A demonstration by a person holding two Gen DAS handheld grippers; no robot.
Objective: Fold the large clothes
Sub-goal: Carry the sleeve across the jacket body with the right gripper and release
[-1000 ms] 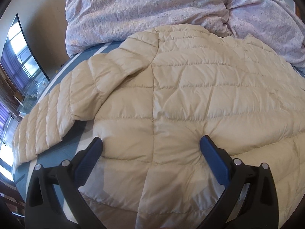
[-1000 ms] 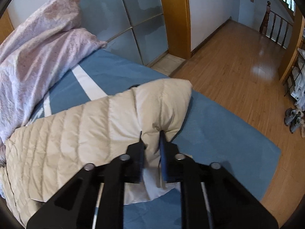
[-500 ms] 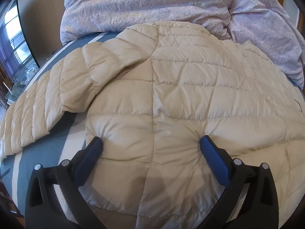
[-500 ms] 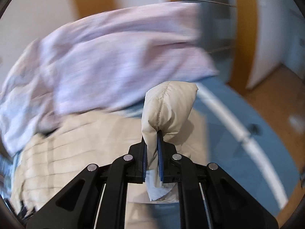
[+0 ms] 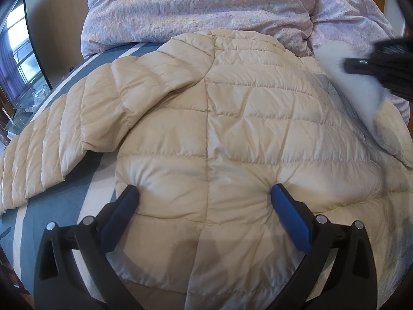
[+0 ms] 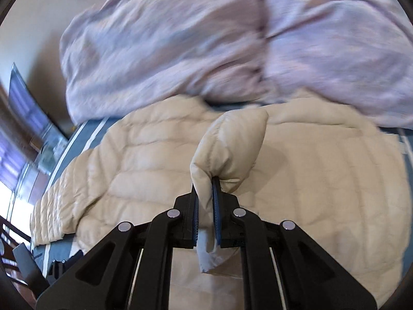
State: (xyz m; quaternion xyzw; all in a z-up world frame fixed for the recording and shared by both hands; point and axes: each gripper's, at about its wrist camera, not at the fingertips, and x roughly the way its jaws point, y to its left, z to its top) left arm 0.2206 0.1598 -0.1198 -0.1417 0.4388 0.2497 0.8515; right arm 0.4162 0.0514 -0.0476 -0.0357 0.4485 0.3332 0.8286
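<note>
A cream quilted puffer jacket lies spread on the bed, back up, one sleeve stretched to the left. My left gripper is open, its blue fingertips pressed down on the jacket's lower back. My right gripper is shut on the cuff of the other sleeve and holds it raised above the jacket's body. It shows blurred in the left wrist view at the right edge with the sleeve hanging from it.
A lilac crumpled duvet is heaped at the far side of the bed, also in the right wrist view. The blue sheet with white stripes shows at the left. A window and furniture stand far left.
My right gripper has swung the sleeve cuff from the bed's right edge up and over the jacket's body, entering the left wrist view. My left gripper stays pressed on the jacket.
</note>
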